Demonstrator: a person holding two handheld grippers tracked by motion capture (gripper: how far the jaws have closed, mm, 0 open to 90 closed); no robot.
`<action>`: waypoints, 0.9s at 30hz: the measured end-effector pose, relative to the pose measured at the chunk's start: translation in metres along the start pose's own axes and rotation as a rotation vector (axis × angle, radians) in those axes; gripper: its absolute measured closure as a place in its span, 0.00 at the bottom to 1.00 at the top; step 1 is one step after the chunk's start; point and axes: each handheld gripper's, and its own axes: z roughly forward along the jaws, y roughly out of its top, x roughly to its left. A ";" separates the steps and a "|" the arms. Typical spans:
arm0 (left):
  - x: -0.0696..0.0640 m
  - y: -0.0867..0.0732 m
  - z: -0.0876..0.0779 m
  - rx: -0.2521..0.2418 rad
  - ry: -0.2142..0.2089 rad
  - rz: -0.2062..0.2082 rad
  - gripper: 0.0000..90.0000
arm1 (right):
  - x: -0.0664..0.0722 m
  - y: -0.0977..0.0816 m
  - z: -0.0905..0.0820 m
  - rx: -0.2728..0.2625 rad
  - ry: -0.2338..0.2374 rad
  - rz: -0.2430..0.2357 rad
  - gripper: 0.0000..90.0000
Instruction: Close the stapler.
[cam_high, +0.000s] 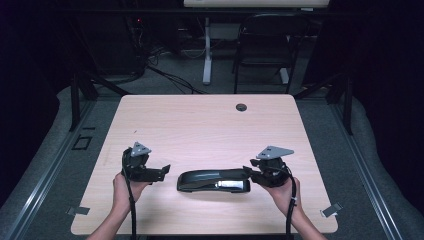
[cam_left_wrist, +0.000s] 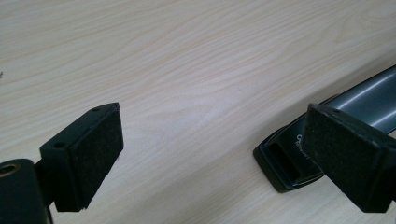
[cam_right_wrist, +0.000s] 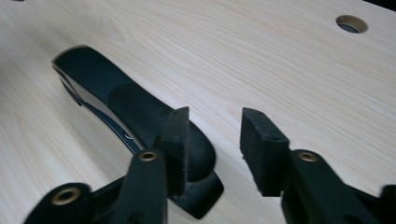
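A black stapler (cam_high: 214, 180) lies flat near the front edge of the light wood table (cam_high: 200, 125), its length running left to right. My left gripper (cam_high: 162, 173) hovers just off its left end, jaws wide open and holding nothing. In the left gripper view the stapler's end (cam_left_wrist: 289, 158) sits behind the right pad (cam_left_wrist: 345, 158), with the left gripper (cam_left_wrist: 215, 149) over bare wood. My right gripper (cam_high: 248, 173) is at the stapler's right end. In the right gripper view its jaws (cam_right_wrist: 215, 140) stand apart with table showing between them, and the stapler (cam_right_wrist: 116, 93) lies beside and under the left pad.
A round cable hole (cam_high: 241, 107) is in the table's far side, also seen as the hole (cam_right_wrist: 351, 23) in the right gripper view. Beyond the table stand a dark chair (cam_high: 265, 40) and a white desk leg (cam_high: 207, 50).
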 end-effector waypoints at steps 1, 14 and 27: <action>0.000 0.000 0.000 -0.003 0.000 0.001 0.07 | -0.003 0.000 -0.001 0.004 -0.002 0.013 0.60; 0.001 0.000 -0.001 -0.002 0.002 -0.002 0.06 | -0.038 -0.011 -0.022 0.075 -0.041 0.091 0.29; 0.005 -0.001 0.002 0.011 -0.009 -0.007 0.04 | -0.068 -0.035 -0.032 0.167 -0.096 0.140 0.16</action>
